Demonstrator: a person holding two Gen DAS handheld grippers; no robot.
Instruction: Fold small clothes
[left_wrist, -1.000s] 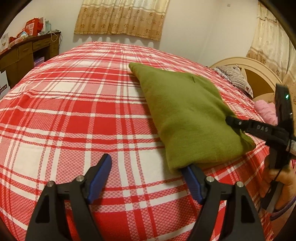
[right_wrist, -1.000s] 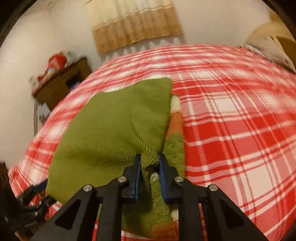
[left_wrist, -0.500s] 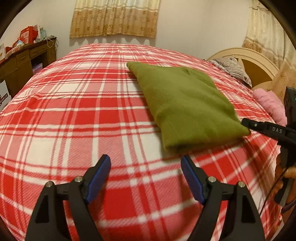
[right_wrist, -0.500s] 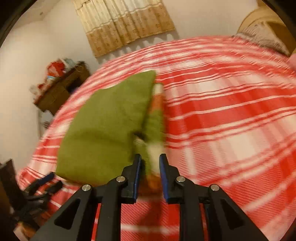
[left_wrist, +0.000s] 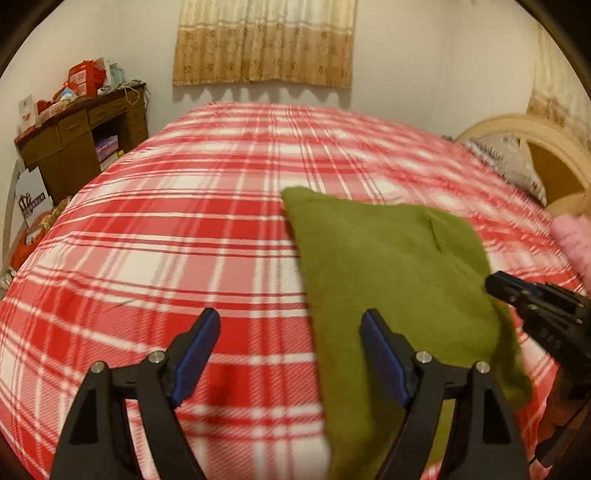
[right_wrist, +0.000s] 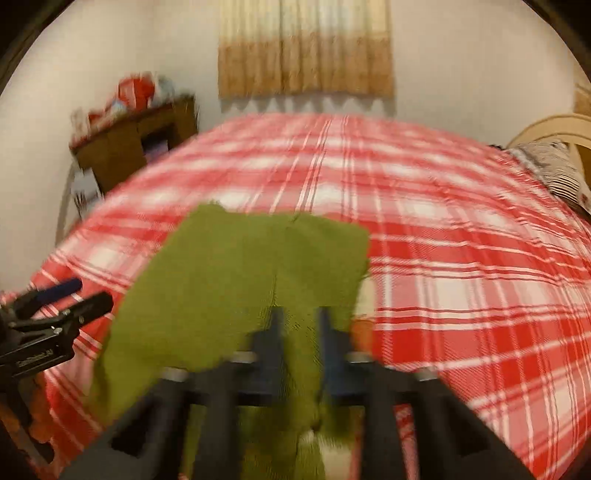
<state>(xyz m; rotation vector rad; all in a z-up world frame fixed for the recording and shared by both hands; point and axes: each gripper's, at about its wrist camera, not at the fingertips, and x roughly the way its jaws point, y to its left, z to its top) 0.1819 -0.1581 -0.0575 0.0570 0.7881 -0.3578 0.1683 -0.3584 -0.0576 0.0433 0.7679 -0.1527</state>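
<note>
A folded green knitted garment (left_wrist: 388, 266) lies on the red plaid bedspread (left_wrist: 184, 229); its near edge runs under my left gripper's right finger. My left gripper (left_wrist: 290, 317) hovers open above the bed, with nothing between its blue pads. In the right wrist view, which is blurred, the garment (right_wrist: 240, 266) fills the middle, and a white and orange striped part (right_wrist: 364, 299) peeks out at its right side. My right gripper (right_wrist: 300, 314) has a fold of the green cloth between its jaws, which are closing on it. The right gripper (left_wrist: 495, 284) also shows at the garment's right edge.
A brown wooden desk (left_wrist: 74, 147) loaded with boxes stands left of the bed. A cream headboard (left_wrist: 535, 147) and a patterned pillow (left_wrist: 506, 158) are at the right, with a pink item (left_wrist: 572, 236) beside them. A curtain (left_wrist: 266, 44) hangs on the far wall.
My left gripper came off the garment's near corner, drew back and rose, staying open. My right gripper rolled and lifted with the green cloth still between its jaws, dragging the garment nearer.
</note>
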